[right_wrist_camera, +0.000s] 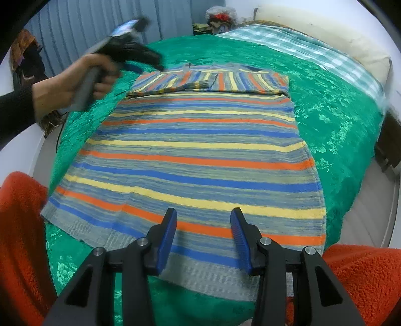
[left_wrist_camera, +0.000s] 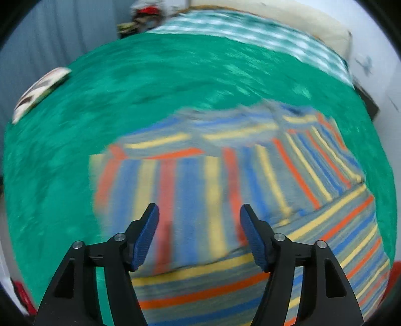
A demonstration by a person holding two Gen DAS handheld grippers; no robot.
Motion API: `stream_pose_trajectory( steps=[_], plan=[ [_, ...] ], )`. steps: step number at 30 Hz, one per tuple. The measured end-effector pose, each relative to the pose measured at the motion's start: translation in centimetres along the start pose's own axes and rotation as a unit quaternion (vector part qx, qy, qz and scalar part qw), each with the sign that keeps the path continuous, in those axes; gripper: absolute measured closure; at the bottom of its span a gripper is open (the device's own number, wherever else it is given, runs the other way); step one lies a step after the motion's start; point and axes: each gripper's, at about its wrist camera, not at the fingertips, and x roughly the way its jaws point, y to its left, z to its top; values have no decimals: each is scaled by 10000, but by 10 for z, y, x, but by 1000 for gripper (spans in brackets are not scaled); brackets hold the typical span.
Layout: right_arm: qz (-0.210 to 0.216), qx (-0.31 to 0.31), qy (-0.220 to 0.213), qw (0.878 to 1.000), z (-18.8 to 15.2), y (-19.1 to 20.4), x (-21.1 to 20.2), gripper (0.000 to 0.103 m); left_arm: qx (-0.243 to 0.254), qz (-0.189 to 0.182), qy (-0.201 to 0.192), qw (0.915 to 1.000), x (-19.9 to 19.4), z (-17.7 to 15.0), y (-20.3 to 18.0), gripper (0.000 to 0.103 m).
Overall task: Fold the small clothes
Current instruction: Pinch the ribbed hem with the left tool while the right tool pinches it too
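Note:
A striped sweater [right_wrist_camera: 200,150], in blue, orange, yellow and grey, lies flat on a green bedspread [right_wrist_camera: 333,117]. Both sleeves are folded across its far end [right_wrist_camera: 210,81]. In the left wrist view the sweater [left_wrist_camera: 200,180] is motion-blurred. My left gripper [left_wrist_camera: 199,213] is open and empty, above the folded sleeve. It shows in the right wrist view [right_wrist_camera: 125,52], held in a hand at the sweater's far left corner. My right gripper [right_wrist_camera: 203,218] is open and empty, above the sweater's near hem.
A pale pillow [right_wrist_camera: 325,30] and a checked sheet [right_wrist_camera: 300,42] lie at the far end of the bed. Clothes are piled beyond it [right_wrist_camera: 220,17]. Orange fleece [right_wrist_camera: 22,238] flanks the near edge. A patterned cushion [left_wrist_camera: 40,92] lies at the left.

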Motion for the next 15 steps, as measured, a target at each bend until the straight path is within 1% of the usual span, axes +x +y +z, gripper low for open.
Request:
stream_pose_trajectory(
  steps=[2, 3, 5, 6, 8, 10, 11, 13, 15],
  plan=[
    [3, -31, 16, 10000, 0, 1, 1, 58, 47, 20, 196, 9998, 23, -4, -17, 31],
    [0, -40, 28, 10000, 0, 1, 1, 58, 156, 203, 217, 9994, 33, -12, -29, 28],
    [-9, -17, 37, 10000, -1, -2, 1, 58, 361, 546, -75, 9978, 28, -20, -38, 23],
    [-19, 19, 13, 10000, -1, -5, -1, 58, 358, 538, -26, 9979, 22, -20, -37, 22],
    [-59, 91, -46, 9999, 0, -11, -4, 58, 256, 315, 80, 9991, 4, -23, -30, 22],
    [-126, 259, -128, 9995, 2, -23, -9, 58, 311, 227, -25, 9993, -26, -38, -27, 21],
    [-153, 325, -149, 9992, 2, -28, -11, 58, 390, 189, -70, 9990, -41, -50, -26, 19],
    [-163, 478, -132, 9986, 5, -41, -11, 55, 504, 76, -49, 9987, -69, -83, -27, 15],
    [-54, 562, -44, 9984, 6, -48, -8, 54, 537, -129, 169, 9983, -93, -126, -31, 13]
  ],
)
